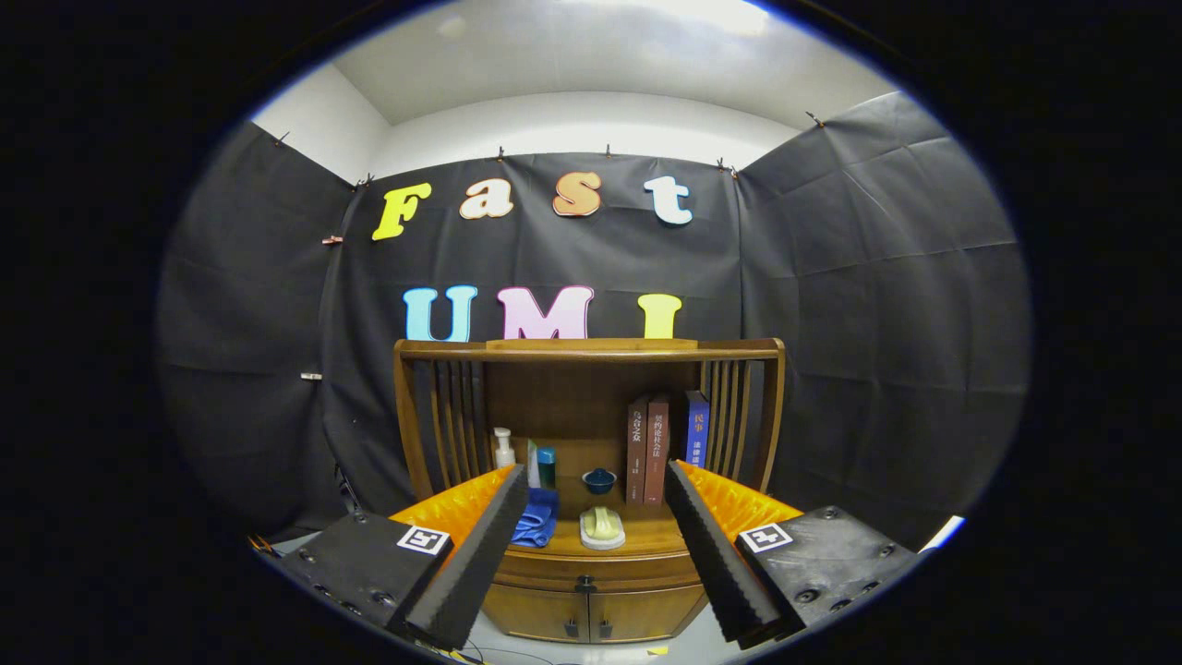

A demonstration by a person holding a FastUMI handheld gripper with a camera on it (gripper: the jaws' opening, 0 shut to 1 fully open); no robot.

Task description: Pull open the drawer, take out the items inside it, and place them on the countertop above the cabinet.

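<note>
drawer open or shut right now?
Shut. The drawer front sits flush with the cabinet under the countertop, knob untouched. The tongs are open, short of it.

A staged recording booth dressed as a bit of home, not a lived-in room: black cloth (859,277) clipped up as walls on 3 sides, plain white wall and ceiling (591,83) above it. Furnished with 1 wooden cabinet (591,591) bearing a slatted shelf top, set with household props: 3 upright books (657,448), a pump bottle (503,449), a small dark bowl (599,479), a folded blue cloth (537,519) and a soap dish (602,528). Seen between the gripper (591,554), fingers spread wide apart, holding nothing.
</note>
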